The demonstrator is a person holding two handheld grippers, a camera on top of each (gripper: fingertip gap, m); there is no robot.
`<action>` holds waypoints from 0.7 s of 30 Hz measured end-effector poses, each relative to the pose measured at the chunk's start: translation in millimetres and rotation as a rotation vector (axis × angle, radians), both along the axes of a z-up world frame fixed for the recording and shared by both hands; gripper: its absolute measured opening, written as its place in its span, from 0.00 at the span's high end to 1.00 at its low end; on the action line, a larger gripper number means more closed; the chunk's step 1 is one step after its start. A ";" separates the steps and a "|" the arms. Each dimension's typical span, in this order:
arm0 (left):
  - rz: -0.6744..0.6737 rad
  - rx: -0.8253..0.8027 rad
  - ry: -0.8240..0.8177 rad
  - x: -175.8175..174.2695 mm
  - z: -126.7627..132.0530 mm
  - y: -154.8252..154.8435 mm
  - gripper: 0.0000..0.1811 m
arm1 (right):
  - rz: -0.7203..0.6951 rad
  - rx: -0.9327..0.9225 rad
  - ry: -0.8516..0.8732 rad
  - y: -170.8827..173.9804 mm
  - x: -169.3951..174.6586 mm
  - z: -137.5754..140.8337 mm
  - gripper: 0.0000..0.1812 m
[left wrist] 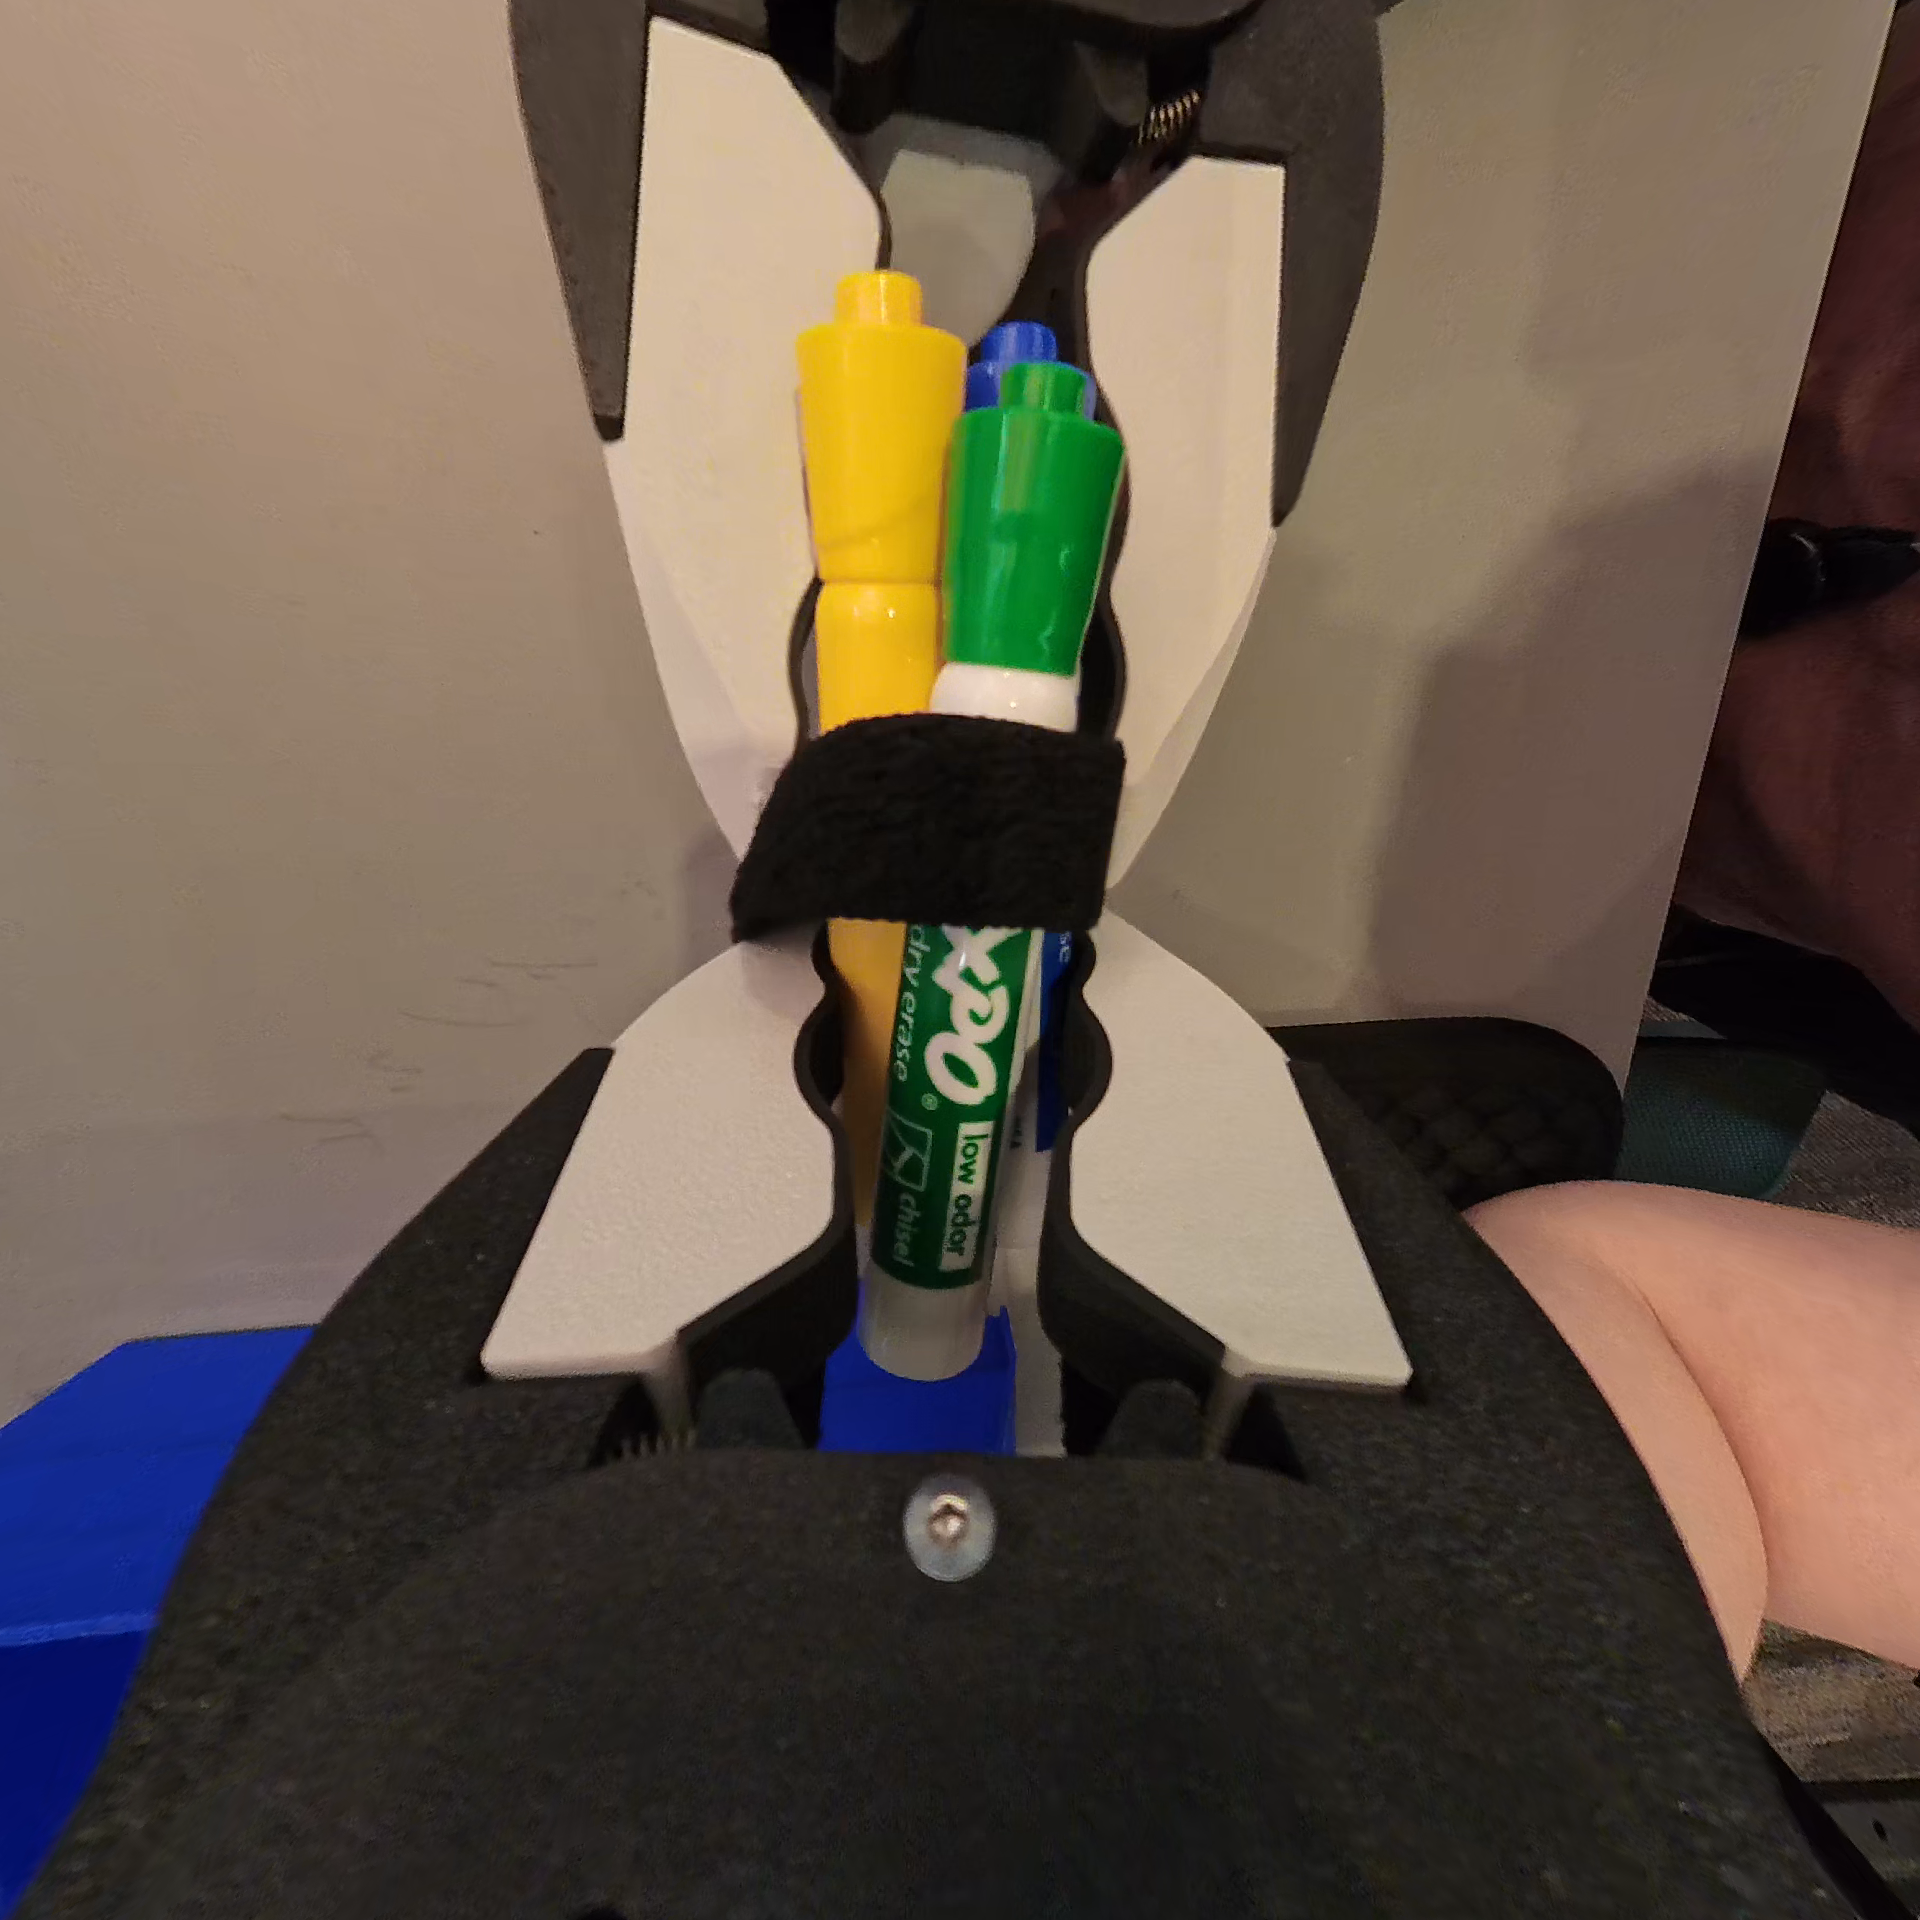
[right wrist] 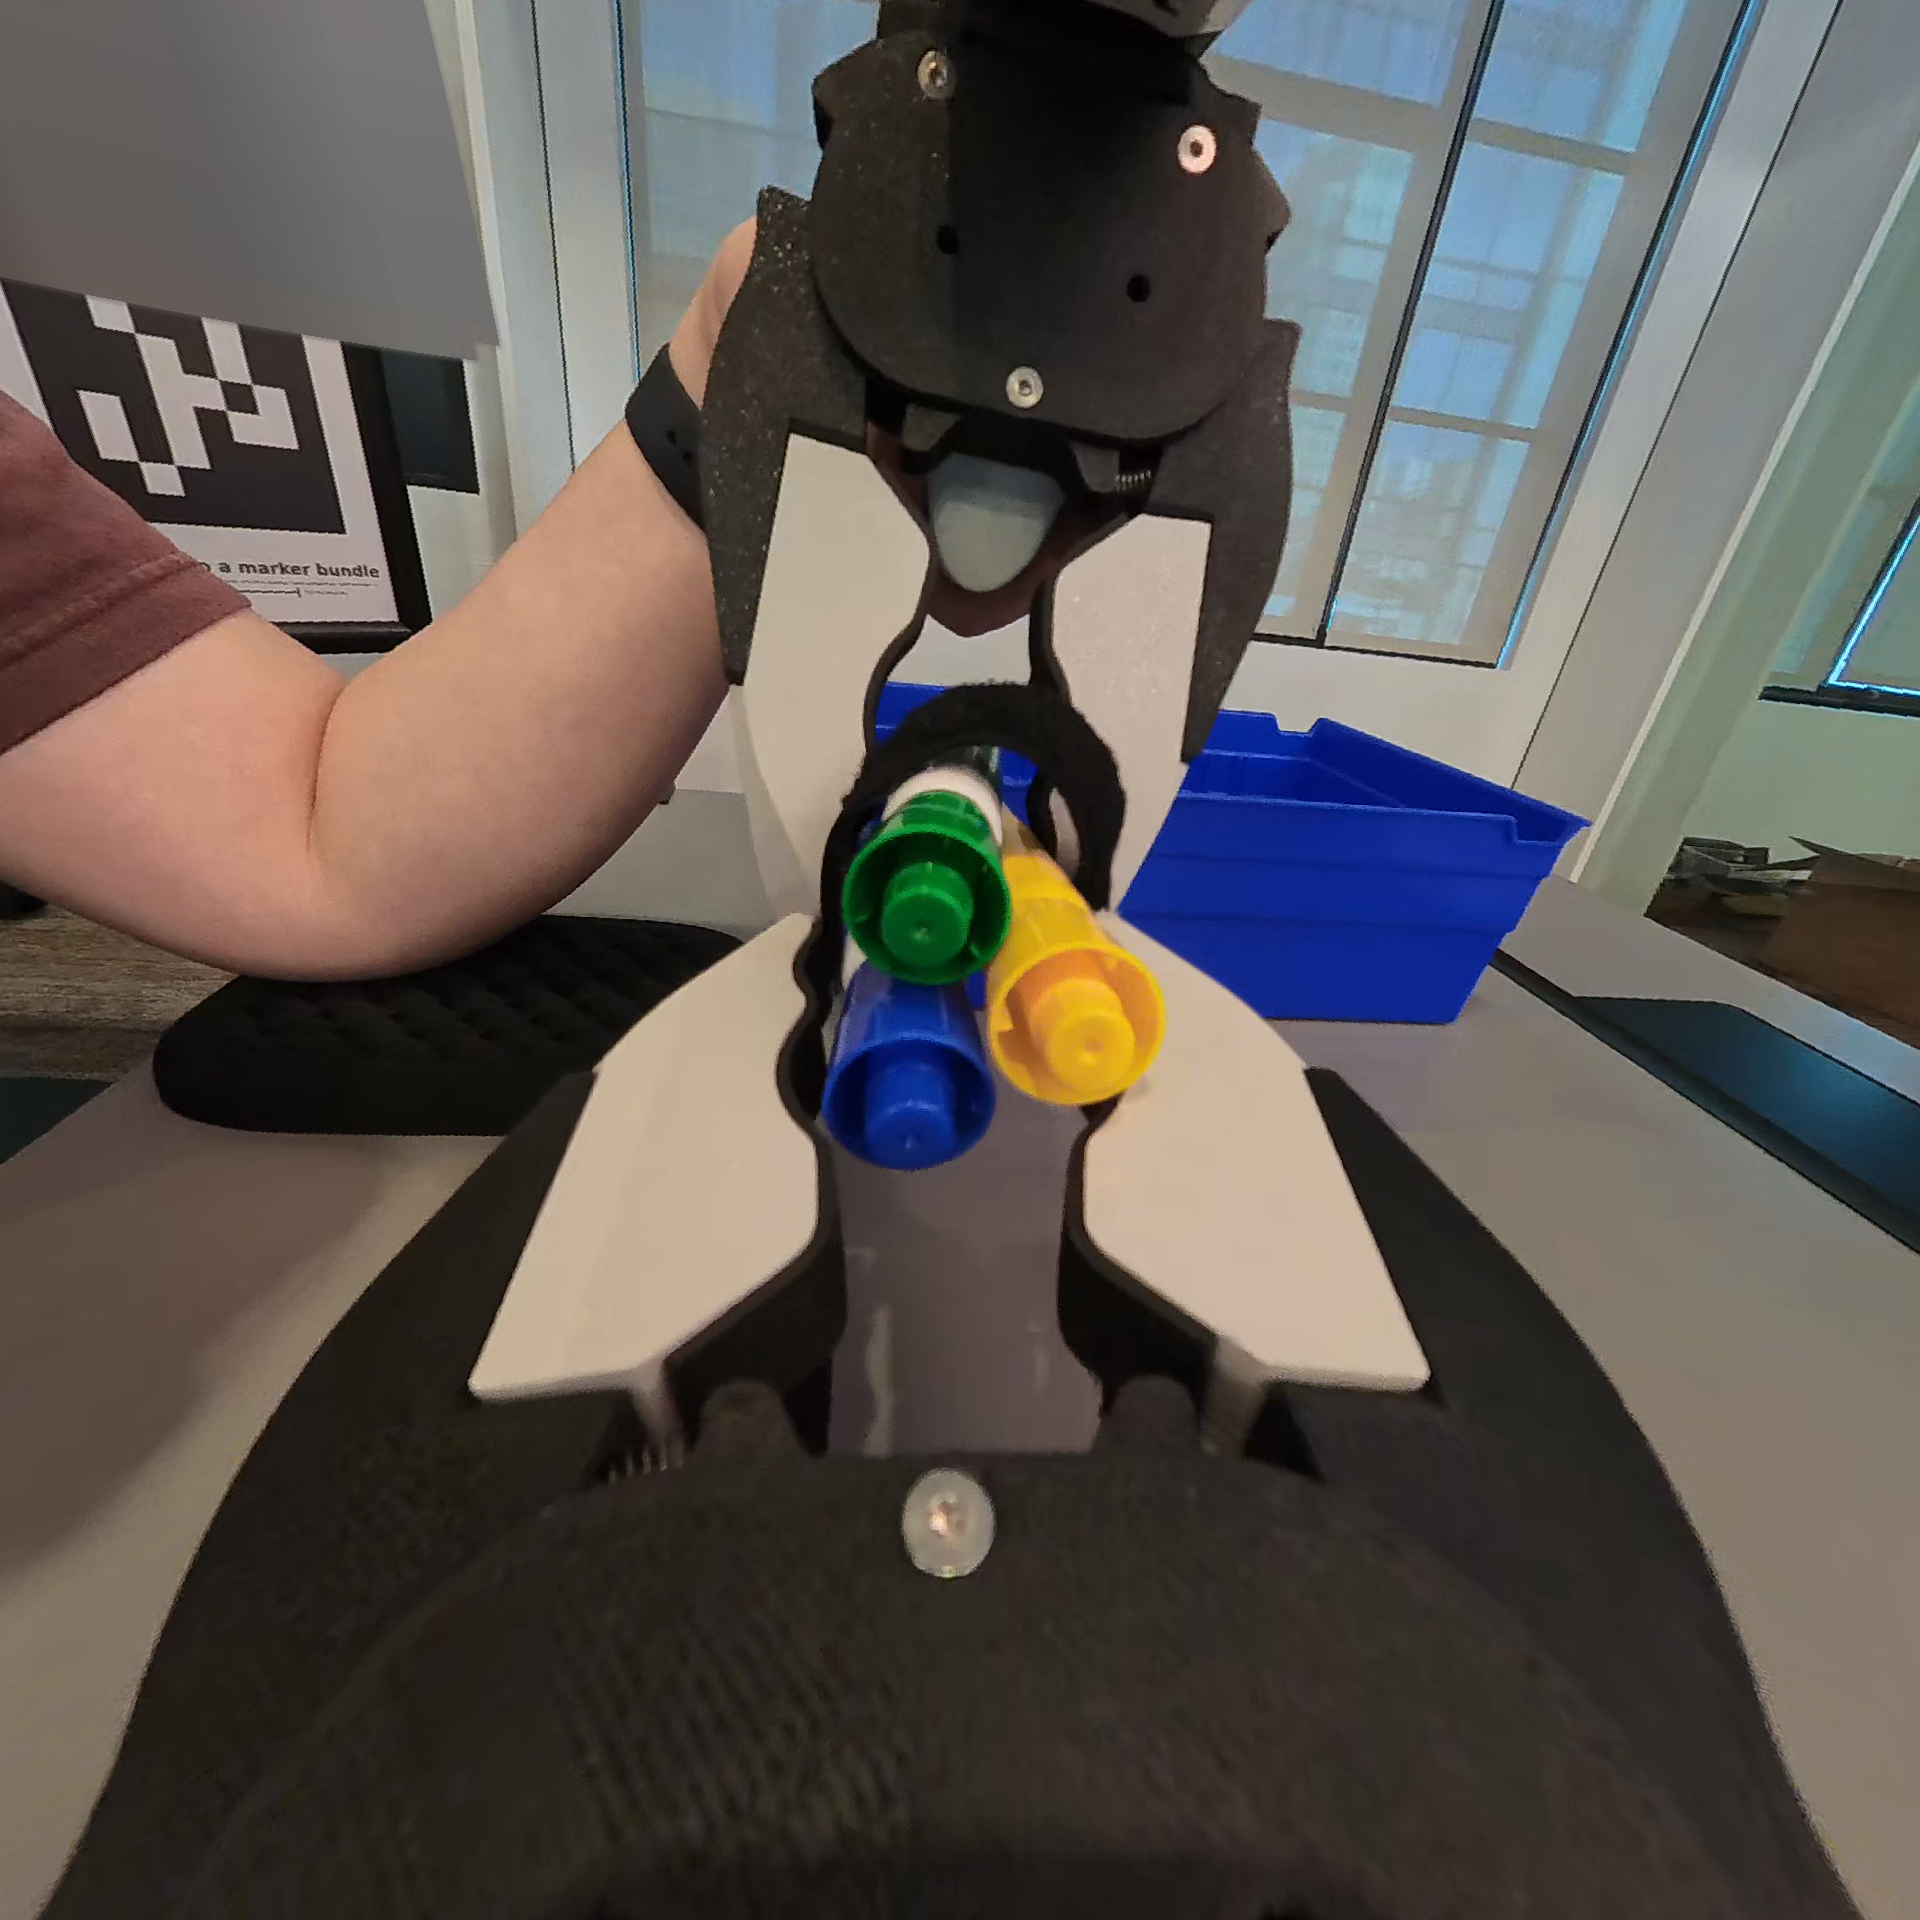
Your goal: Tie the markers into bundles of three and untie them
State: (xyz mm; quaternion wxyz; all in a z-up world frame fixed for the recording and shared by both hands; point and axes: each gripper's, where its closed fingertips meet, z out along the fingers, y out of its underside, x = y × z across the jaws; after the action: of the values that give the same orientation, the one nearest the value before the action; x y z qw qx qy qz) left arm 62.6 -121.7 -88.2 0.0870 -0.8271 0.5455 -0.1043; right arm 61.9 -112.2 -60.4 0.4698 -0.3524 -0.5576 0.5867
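Three markers are seen bundled side by side: a yellow marker (left wrist: 878,582), a green marker (left wrist: 997,790) and a blue marker (left wrist: 1023,358). A black strap (left wrist: 925,836) is wrapped around their middles. The caps all point the same way. The green marker has a white barrel with a green printed label; the blue one is mostly hidden behind the green in the left wrist view.

The bundle is held in the air between the two grippers, which face each other tip to tip, above a grey table (right wrist: 1558,1247).

In the left wrist view the bundle is seen lengthwise, caps away from the camera, against a pale wall (left wrist: 312,623). A bare forearm (left wrist: 1714,1382) is seen at lower right.

In the right wrist view the three caps are seen end-on: green (right wrist: 925,899), blue (right wrist: 906,1091), yellow (right wrist: 1075,1013). The strap (right wrist: 1081,769) shows as a loop behind them. A blue bin (right wrist: 1340,883) on the table, windows, a black-and-white patterned sign (right wrist: 197,416) and a black mesh pad (right wrist: 436,1018) are shown only here.

The left gripper (left wrist: 940,1039) is narrowed onto the barrels below the strap, fingers (left wrist: 717,1122) pressed to both sides. The right gripper (right wrist: 940,1049) is closed to a narrow gap around the capped ends; its left finger touches the blue cap, the right finger meets the yellow cap.
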 end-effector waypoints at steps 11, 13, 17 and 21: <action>0.019 0.003 0.002 -4.1 0.9 1.3 0.79 | -0.013 -0.014 -0.045 2.0 0.4 -4.4 0.80; 0.024 0.008 0.001 -5.3 1.5 2.3 0.79 | -0.013 -0.021 -0.050 1.2 0.5 -4.7 0.80; 0.034 0.024 -0.009 -5.1 3.8 5.3 0.79 | 0.004 -0.012 -0.046 -4.7 0.9 -4.7 0.80; 0.038 0.027 -0.009 -6.0 3.7 6.5 0.79 | -0.018 0.011 -0.036 -4.4 -0.9 -4.8 0.77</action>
State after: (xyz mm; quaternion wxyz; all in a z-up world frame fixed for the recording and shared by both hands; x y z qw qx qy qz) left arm 56.6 -115.2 -84.5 0.1028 -0.8354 0.5308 -0.0990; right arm 61.0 -116.6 -65.2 0.4667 -0.3654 -0.5662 0.5728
